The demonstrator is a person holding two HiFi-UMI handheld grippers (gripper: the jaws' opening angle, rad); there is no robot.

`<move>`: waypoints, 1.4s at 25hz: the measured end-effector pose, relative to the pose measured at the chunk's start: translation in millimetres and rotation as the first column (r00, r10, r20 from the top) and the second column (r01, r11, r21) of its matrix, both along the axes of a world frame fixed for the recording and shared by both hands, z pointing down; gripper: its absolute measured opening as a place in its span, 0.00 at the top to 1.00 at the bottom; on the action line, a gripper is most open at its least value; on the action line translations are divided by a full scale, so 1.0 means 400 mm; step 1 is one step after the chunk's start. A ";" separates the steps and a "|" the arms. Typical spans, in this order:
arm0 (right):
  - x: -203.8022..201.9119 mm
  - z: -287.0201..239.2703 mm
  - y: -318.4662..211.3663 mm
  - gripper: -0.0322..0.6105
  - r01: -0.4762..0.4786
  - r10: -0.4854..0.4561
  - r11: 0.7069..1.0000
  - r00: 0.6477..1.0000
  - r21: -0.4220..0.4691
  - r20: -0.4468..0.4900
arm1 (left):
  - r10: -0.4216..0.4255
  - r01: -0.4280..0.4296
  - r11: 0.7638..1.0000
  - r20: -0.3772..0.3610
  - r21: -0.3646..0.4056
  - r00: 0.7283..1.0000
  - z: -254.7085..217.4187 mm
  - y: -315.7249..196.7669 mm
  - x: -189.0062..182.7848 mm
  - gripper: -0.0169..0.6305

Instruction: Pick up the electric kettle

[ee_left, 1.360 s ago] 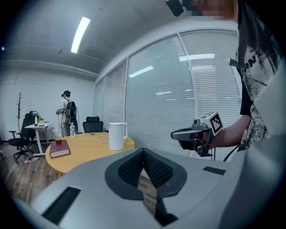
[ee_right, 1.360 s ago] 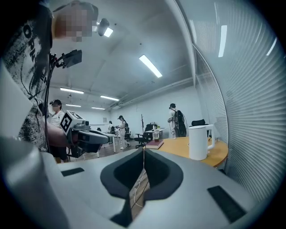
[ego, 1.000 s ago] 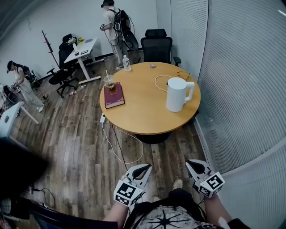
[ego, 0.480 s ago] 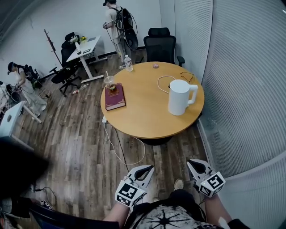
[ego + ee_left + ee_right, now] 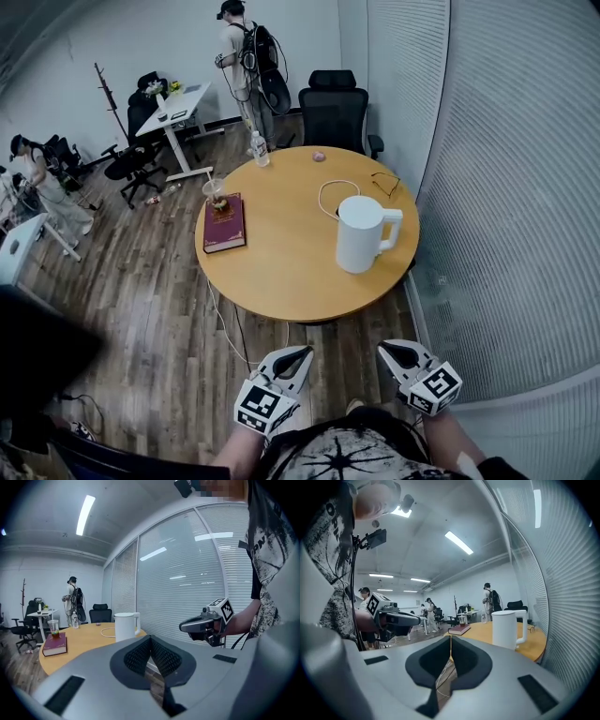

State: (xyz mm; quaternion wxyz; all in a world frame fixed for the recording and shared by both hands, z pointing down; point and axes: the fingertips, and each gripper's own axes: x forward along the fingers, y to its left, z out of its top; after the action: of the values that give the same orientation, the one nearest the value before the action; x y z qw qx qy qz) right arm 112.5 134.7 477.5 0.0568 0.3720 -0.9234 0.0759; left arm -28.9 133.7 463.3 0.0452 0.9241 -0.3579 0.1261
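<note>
- The kettle stands upright on the round table, on the side near the wall of blinds. It is well apart from both grippers, which hang over the floor close to the person's body.
- The left gripper has its fingers pressed together with nothing between them. The right gripper is the same, closed and empty.
- The step in hand, as I judge it, is the approach; no contact is made yet.
- To do it well, I would open the right gripper before it arrives, because the handle points to that side.
- The fingers should go around the vertical bar of the handle, high on it, so the body hangs under the grip and does not swing.
- A straight lift upward is best. A white cable lies in a loop just behind the kettle, and I cannot tell from here if it is joined to the kettle or to a base.
- The kettle is white and smooth, probably plastic, a tall cylinder a little narrower at the top, with a flat lid.
- The table top is smooth and wood-coloured, and the floor is of dark planks.
- A dark red hard-cover book lies flat on the far left part of the table.
- The pads of the left gripper show a fine ribbed surface, which should hold a smooth handle well.
</note>
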 end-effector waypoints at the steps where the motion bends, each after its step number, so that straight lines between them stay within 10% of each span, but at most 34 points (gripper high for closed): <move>1: 0.014 -0.004 -0.020 0.92 0.010 -0.010 1.000 1.000 0.001 -0.003 | -0.007 0.007 1.000 -0.003 0.004 1.000 -0.004 -0.018 0.018 0.97; 21: 0.296 0.001 -0.231 0.92 0.077 -0.077 0.997 0.997 -0.009 0.020 | -0.048 0.048 0.999 0.011 -0.012 0.999 -0.001 -0.227 0.309 0.97; 35: 0.313 0.020 -0.297 0.92 0.033 -0.033 0.999 0.999 -0.019 -0.005 | 0.034 -0.033 0.999 0.021 -0.026 0.999 0.010 -0.317 0.337 0.97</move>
State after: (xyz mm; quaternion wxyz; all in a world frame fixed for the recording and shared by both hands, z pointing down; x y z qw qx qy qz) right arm 237.9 16.0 485.6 0.0642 0.3563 -0.9285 0.0828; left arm 105.9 6.8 467.2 0.0514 0.9279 -0.3411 0.1411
